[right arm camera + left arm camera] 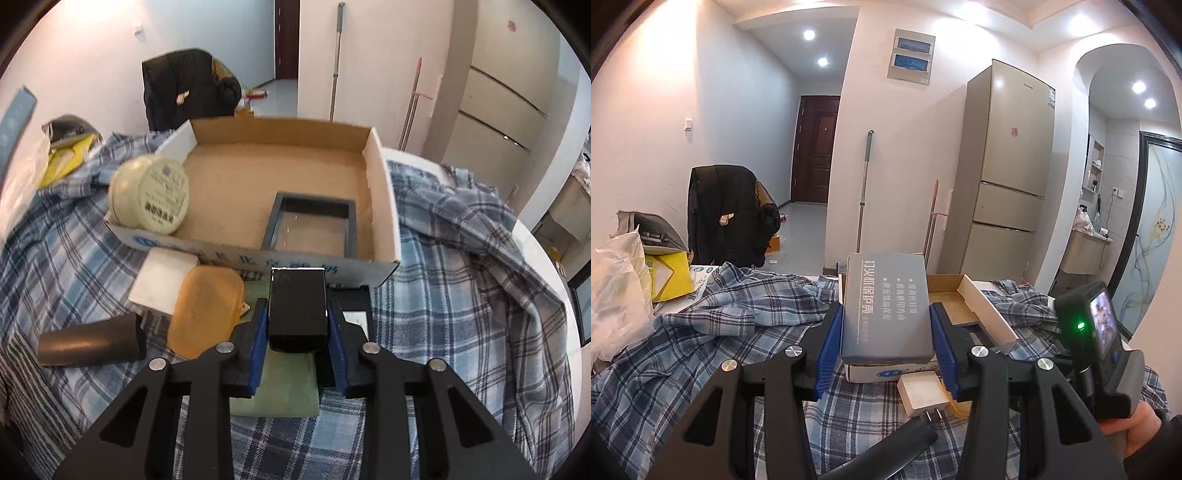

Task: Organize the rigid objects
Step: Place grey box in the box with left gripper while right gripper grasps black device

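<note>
The left gripper (pixel 886 325) is clamped on a grey box (pixel 885 306) held above the cardboard tray's (pixel 384 206) near wall, while the right gripper (pixel 297 325) is clamped on a black case (pixel 297 308) just before that wall, over the plaid-covered bench (pixel 461 295).

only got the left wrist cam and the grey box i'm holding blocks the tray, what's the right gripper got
Observer: A small black box, gripped between the right gripper's pads, just in front of the tray.
Operator: anything in the tray
Observer: A round cream tin leans in its near left corner.
Operator: and the right side
Observer: A grey frame lies flat at the near right; the back half is bare cardboard.
</note>
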Motion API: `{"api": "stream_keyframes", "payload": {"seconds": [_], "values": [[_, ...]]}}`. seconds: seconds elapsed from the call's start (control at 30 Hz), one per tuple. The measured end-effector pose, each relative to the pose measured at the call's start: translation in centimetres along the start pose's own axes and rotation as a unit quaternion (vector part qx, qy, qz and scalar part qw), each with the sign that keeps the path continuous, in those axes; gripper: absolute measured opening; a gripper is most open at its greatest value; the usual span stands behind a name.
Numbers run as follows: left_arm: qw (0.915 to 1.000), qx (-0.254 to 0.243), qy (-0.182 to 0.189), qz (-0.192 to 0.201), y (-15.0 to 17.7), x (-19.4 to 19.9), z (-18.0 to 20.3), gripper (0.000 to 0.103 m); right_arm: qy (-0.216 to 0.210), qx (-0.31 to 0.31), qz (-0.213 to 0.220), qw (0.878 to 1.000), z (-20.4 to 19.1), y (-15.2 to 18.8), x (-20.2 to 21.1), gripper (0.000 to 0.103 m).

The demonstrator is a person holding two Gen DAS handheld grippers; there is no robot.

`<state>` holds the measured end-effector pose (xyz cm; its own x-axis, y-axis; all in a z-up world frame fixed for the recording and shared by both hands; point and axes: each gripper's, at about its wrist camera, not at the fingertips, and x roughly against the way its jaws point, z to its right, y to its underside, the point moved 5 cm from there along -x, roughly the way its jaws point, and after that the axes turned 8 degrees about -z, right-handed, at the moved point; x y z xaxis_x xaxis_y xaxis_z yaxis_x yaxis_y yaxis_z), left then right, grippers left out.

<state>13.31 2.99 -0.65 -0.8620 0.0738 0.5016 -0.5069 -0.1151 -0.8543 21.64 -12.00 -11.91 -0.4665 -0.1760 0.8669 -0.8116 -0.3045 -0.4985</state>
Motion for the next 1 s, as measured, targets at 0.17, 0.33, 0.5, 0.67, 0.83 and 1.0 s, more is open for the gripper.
{"api": "stream_keyframes", "payload": {"seconds": [0.17, 0.33, 0.5, 0.67, 0.83, 1.0], "values": [[0.9999, -0.010, -0.006, 0.010, -0.1, 0.4, 0.2, 0.049, -0.017, -0.007, 0.040, 0.999, 0.3, -0.8, 2.6, 0.029], [0.9993, -0.031, -0.017, 0.013, -1.1, 1.0, 1.5, 0.049, -0.023, -0.018, 0.065, 0.997, 0.6, -2.1, 5.0, 0.029], [0.9990, -0.035, -0.007, -0.026, -4.1, 0.2, 3.8, 0.049, -0.019, -0.041, 0.085, 0.995, 1.6, -4.6, 7.8, 0.029], [0.9979, -0.025, 0.011, -0.059, -7.2, -2.9, 5.1, 0.049, -0.028, -0.083, 0.097, 0.991, 3.4, -8.2, 8.9, 0.029], [0.9961, -0.016, 0.016, -0.086, -6.9, -7.1, 5.2, 0.049, -0.039, -0.112, 0.108, 0.987, 4.7, -9.5, 8.1, 0.029], [0.9916, -0.031, 0.000, -0.126, -3.6, -11.1, 5.0, 0.049, -0.032, -0.105, 0.081, 0.991, 5.2, -8.2, 4.9, 0.029]]}}
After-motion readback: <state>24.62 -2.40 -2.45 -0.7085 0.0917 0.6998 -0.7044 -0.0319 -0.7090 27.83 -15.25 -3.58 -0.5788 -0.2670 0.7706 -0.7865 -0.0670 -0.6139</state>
